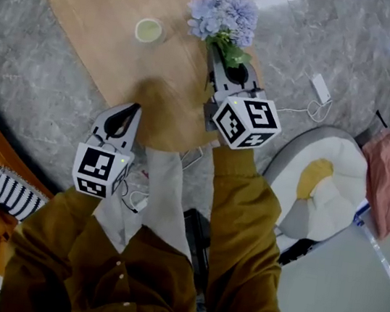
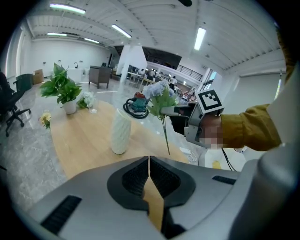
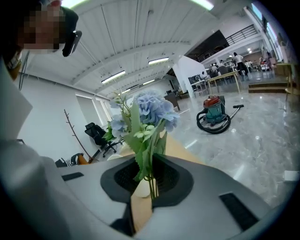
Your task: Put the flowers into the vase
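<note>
Mustard sleeves (image 1: 244, 218) carry both tongs. Left tongs (image 2: 149, 160) are pressed together on nothing, hovering at the table's (image 1: 94, 3) near rim. Right tongs (image 3: 149, 176) pinch the thin green stems of the flowers (image 1: 224, 15): pale blue clustered heads over toothed leaves, stem ends dangling free below the grip. They hang above the table's right edge, right of the vase (image 2: 121, 131) and apart from it. That vase is white, ribbed and upright, with bare wood all around and nothing between it and the flowers. A potted plant (image 2: 61, 86) stands at the far corner; a vacuum (image 3: 215, 115) sits on the floor beyond, and a cushion (image 1: 323, 179) lies on the floor to the right.
</note>
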Demonstrator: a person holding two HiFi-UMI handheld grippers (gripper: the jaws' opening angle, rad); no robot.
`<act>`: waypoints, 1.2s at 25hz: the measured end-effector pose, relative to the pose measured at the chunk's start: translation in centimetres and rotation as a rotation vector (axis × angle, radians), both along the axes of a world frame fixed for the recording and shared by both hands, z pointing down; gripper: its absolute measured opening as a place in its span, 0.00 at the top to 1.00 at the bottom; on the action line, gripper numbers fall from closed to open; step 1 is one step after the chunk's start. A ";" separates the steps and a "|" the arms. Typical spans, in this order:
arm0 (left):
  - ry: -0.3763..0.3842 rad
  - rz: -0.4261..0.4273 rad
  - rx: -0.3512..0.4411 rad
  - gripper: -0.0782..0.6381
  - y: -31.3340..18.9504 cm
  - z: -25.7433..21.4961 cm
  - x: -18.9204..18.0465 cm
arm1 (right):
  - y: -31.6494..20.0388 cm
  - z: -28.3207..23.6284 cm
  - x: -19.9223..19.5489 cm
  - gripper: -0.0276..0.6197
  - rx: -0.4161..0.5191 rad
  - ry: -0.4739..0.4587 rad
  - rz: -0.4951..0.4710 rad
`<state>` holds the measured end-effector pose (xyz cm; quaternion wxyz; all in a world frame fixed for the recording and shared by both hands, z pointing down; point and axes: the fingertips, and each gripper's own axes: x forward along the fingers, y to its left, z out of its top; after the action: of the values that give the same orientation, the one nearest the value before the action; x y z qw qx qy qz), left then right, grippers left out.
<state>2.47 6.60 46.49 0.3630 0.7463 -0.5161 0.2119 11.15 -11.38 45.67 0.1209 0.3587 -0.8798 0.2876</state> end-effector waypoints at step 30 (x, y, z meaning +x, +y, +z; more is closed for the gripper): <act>-0.096 0.055 0.185 0.52 -5.5 -0.2 -3.7 | -1.6 -14.8 -6.8 0.87 0.260 -0.440 -0.063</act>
<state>-1.26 1.06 46.24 0.2616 0.7795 -0.5294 0.2089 4.33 -12.99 30.85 -0.1117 0.2723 -0.9253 0.2391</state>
